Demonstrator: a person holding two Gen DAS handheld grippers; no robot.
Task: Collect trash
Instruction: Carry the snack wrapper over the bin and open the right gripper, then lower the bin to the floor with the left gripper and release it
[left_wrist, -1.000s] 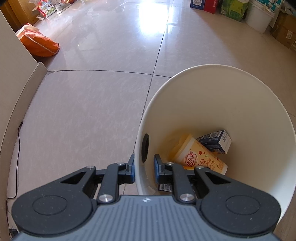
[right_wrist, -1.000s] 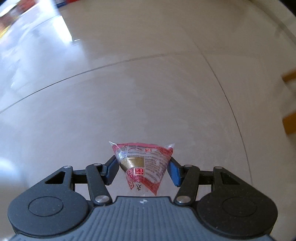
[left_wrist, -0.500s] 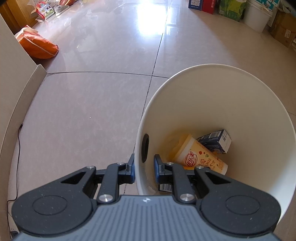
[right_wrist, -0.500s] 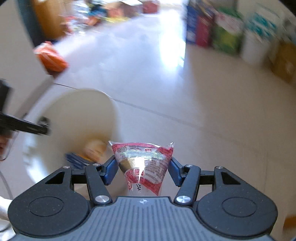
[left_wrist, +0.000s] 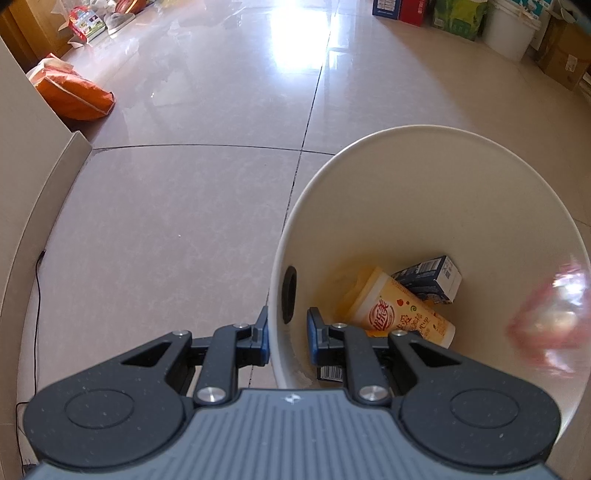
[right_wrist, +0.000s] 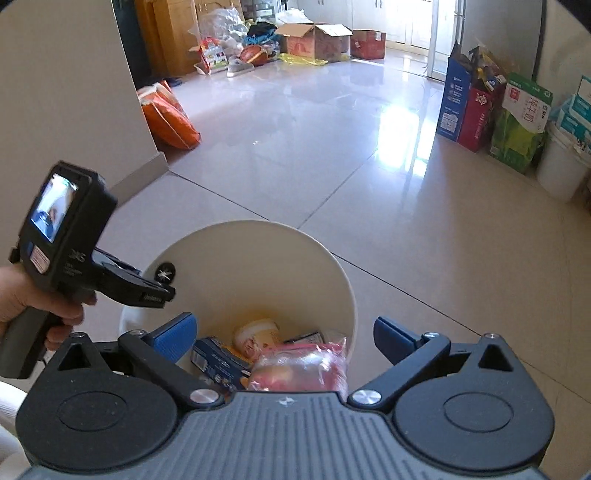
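Blue pads: the right gripper (right_wrist: 284, 338) has them flung wide apart, nothing between them, poised right over the bin mouth
Red packet (right_wrist: 301, 367): loose and blurred, sitting inside the bucket's opening just below the spread pads; in the left wrist view it's a pink smear (left_wrist: 550, 325) against the far inner wall
Left gripper (left_wrist: 286, 332): clamped on the bucket's near rim, one pad outside the wall, one inside
Hand (right_wrist: 22, 299): wrapped round the left gripper's handle, its small screen lit
White bucket (left_wrist: 461, 192): tilted toward the cameras on the tiled floor (left_wrist: 184, 221)
Inside the bucket: a yellow cup (left_wrist: 400, 314) lying on its side, a dark blue carton (left_wrist: 430, 278) touching it behind
Further out: an orange bag (left_wrist: 74, 94) by the wall, boxes (right_wrist: 476, 107) along the far side
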